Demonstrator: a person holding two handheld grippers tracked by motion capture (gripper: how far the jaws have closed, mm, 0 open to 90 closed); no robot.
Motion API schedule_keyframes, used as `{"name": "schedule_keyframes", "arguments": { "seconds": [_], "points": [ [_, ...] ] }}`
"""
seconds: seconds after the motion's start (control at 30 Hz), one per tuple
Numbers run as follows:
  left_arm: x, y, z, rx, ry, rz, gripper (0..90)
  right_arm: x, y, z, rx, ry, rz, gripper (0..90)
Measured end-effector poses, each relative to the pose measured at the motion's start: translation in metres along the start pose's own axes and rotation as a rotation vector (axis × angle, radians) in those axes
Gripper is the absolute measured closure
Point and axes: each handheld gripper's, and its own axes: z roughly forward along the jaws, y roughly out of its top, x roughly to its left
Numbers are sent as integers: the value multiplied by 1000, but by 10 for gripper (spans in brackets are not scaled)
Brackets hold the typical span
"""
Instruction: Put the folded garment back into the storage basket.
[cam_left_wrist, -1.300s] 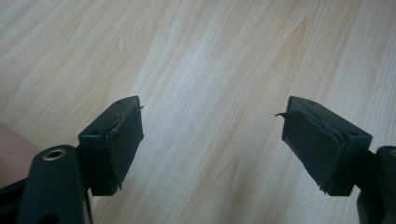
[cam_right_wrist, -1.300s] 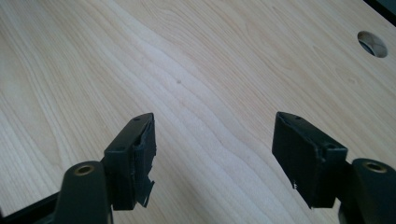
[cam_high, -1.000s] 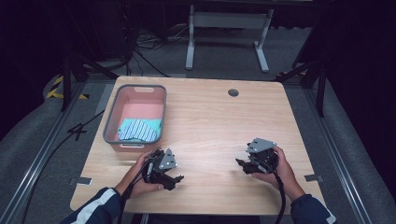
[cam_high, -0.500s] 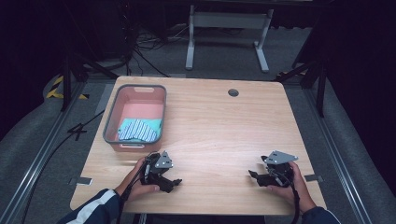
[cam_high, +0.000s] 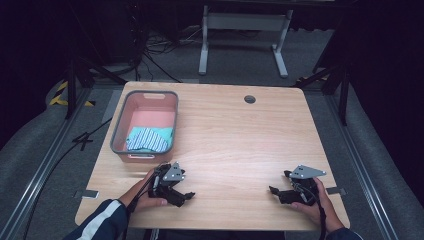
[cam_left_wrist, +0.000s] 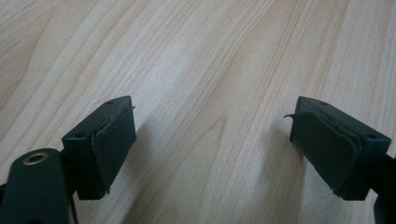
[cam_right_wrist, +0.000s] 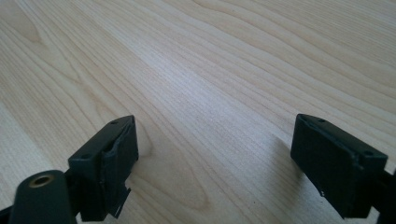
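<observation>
Near the front edge of the wooden table (cam_high: 235, 135), the person holds both grippers low, right down by the wood. The left gripper (cam_high: 186, 196) sits just in front of the grey tub (cam_high: 118, 131), close to its near end. Its jaws are wide apart, with nothing between them but bare wood. The right gripper (cam_high: 275, 190) is far off to the right of the tub, well apart from it. Its jaws are wide apart too, and they hold nothing.

Inside the tub, at its near end, lies a striped blue and white cloth (cam_high: 148, 139), all bunched up. No gripper touches it. The far end of the tub shows its bare pink bottom.

No other cloth lies on the table outside the tub. So I think the putting-away job is finished, or very nearly, with both grippers empty and resting far from each other.
</observation>
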Motion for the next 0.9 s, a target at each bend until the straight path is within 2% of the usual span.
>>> {"name": "schedule_keyframes", "arguments": {
  "seconds": [0.9],
  "points": [
    [0,0,0,2,0,4,139,-1,0,0,0,9,-7,155]
  ]
}}
